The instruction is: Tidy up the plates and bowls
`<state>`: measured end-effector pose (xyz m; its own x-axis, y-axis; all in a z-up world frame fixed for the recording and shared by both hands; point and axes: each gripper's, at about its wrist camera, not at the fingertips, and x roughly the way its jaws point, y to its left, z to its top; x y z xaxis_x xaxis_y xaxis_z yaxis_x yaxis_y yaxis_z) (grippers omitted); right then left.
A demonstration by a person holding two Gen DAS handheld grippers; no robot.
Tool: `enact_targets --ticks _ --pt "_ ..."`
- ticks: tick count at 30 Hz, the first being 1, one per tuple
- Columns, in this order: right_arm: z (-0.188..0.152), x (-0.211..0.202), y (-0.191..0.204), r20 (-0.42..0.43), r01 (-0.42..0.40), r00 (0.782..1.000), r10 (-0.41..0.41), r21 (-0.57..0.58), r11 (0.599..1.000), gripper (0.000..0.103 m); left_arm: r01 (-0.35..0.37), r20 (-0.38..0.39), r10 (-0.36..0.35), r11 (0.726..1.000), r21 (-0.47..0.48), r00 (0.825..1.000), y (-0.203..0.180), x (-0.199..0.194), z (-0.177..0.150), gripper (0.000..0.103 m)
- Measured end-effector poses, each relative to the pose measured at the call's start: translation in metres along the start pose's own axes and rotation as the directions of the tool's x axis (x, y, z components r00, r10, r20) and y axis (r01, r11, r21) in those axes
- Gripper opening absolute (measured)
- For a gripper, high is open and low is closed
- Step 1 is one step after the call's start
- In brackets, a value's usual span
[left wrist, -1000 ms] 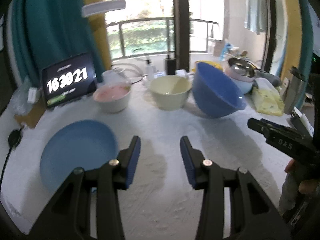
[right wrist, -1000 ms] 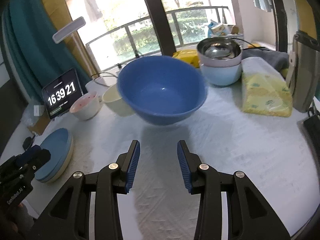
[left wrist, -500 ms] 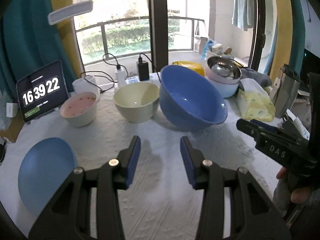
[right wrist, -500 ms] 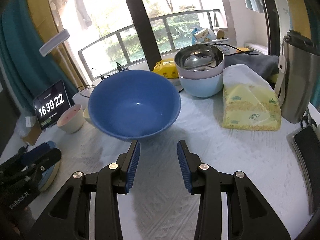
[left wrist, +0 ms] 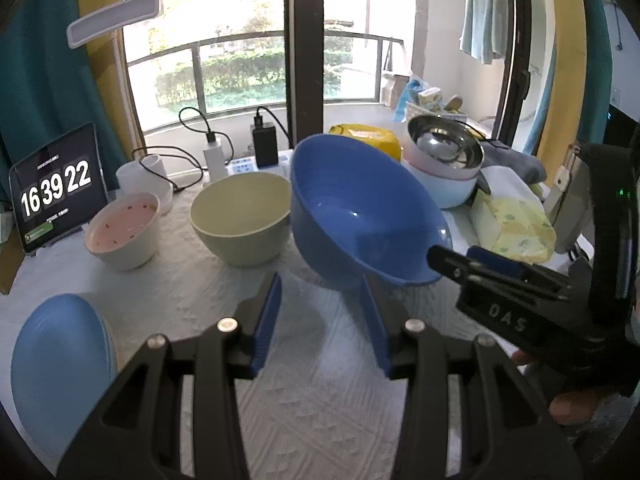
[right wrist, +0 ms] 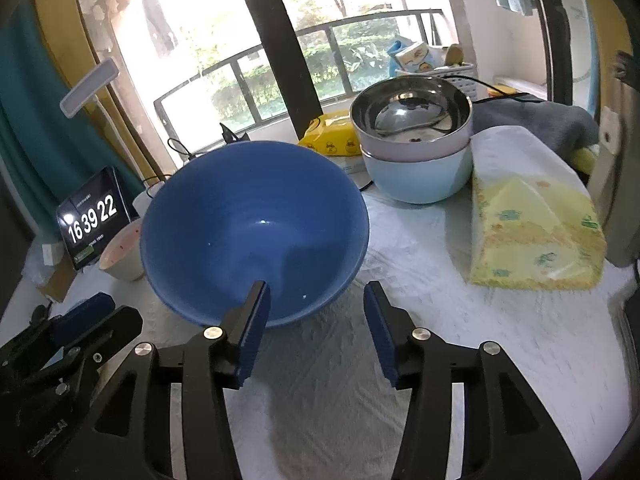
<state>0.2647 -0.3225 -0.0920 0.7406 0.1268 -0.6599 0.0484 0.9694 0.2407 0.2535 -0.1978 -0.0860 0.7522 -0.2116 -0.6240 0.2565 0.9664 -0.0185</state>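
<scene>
Right wrist: blue bowl (right wrist: 256,220) nearer (larger)

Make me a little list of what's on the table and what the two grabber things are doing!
Big bowl: blue bowl, empty, on the white cloth
Other bowls: cream bowl and pink-inside bowl, standing side by side
Stacked bowls: steel bowl nested on a light blue bowl
Plate: blue plate, near edge of the table
Left gripper: open, holding nothing
Right gripper: jaws opening, one finger over the blue bowl's rim, not gripping
Extras: tissue pack, clock tablet
</scene>
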Motion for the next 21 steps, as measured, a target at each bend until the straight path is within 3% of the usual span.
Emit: enact_targets --ticks 11,21 --pt "-0.01 0.034 -0.006 -0.131 0.028 0.991 -0.027 0.006 1.0 0.053 0.008 -0.042 -0.008 1.0 -0.007 0.999 -0.003 0.026 -0.005 0.043" --pt "-0.011 0.033 -0.007 -0.132 0.036 0.991 -0.033 0.014 0.999 0.052 -0.02 -0.06 0.02 1.0 0.001 0.998 0.001 0.048 -0.01 0.043"
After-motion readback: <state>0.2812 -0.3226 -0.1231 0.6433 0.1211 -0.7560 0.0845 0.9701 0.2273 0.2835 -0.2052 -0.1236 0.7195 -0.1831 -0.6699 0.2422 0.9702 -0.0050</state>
